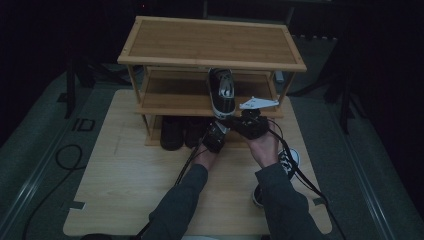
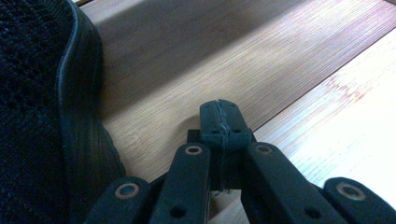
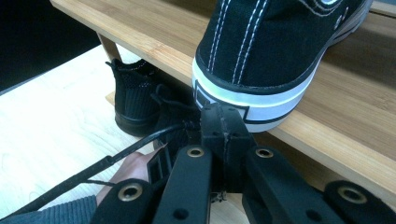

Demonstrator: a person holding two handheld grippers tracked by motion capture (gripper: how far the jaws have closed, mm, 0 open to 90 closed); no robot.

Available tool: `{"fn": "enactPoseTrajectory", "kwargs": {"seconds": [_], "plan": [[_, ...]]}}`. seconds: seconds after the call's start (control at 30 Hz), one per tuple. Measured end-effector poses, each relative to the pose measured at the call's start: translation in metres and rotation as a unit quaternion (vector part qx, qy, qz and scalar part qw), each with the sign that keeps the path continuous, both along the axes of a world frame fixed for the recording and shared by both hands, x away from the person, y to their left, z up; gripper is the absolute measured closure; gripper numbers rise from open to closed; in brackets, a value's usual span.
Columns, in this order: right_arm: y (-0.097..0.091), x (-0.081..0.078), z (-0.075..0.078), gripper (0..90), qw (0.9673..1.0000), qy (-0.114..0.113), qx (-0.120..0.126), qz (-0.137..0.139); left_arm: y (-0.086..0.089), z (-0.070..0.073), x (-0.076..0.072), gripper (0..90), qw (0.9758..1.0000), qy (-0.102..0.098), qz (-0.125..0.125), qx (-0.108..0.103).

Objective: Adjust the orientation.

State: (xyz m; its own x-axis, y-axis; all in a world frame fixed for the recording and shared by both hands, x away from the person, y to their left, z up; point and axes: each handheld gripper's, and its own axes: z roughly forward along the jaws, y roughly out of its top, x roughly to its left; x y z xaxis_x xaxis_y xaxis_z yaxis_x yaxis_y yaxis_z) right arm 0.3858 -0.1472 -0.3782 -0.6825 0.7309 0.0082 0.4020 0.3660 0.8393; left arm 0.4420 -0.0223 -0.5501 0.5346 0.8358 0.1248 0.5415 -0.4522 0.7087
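Observation:
A black canvas sneaker with a white sole stands on the middle shelf of a wooden shoe rack, heel toward me. My right gripper is shut, and its tips are right at the sneaker's heel with nothing between the jaws. My left gripper is lower, at the front of the bottom shelf. It is shut and empty over the bottom board, beside a black mesh shoe.
Two dark shoes sit on the bottom shelf. Another black sneaker with a white toe lies on the table by my right forearm, partly hidden. Cables trail from both grippers. The rack's top shelf is bare.

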Motion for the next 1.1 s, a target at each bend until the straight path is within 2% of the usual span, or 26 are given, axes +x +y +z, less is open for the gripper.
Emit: {"fn": "enactPoseTrajectory", "kwargs": {"seconds": [0.17, 0.3, 0.4, 0.47, 1.1], "plan": [[0.008, 0.002, -0.001, 90.0, 1.0, 0.001, 0.006, 0.006, 0.0, 0.0, 0.0, 90.0, 1.0, 0.0, 0.0, 0.0], [0.016, 0.004, -0.001, 90.0, 1.0, -0.003, -0.001, 0.005, 0.0, 0.0, 0.0, 90.0, 1.0, 0.0, 0.0, 0.0], [0.017, 0.007, -0.002, 90.0, 0.9999, -0.008, -0.006, -0.008, 0.0, 0.0, 0.0, 90.0, 1.0, 0.0, -0.001, -0.002], [0.017, 0.009, -0.002, 90.0, 0.9999, -0.005, -0.001, -0.012, -0.001, -0.001, 0.0, 90.0, 0.9999, -0.003, 0.002, -0.012], [0.021, 0.017, -0.003, 90.0, 1.0, -0.001, 0.001, -0.007, 0.0, -0.002, -0.001, 90.0, 0.9998, -0.006, 0.006, -0.018]]}}
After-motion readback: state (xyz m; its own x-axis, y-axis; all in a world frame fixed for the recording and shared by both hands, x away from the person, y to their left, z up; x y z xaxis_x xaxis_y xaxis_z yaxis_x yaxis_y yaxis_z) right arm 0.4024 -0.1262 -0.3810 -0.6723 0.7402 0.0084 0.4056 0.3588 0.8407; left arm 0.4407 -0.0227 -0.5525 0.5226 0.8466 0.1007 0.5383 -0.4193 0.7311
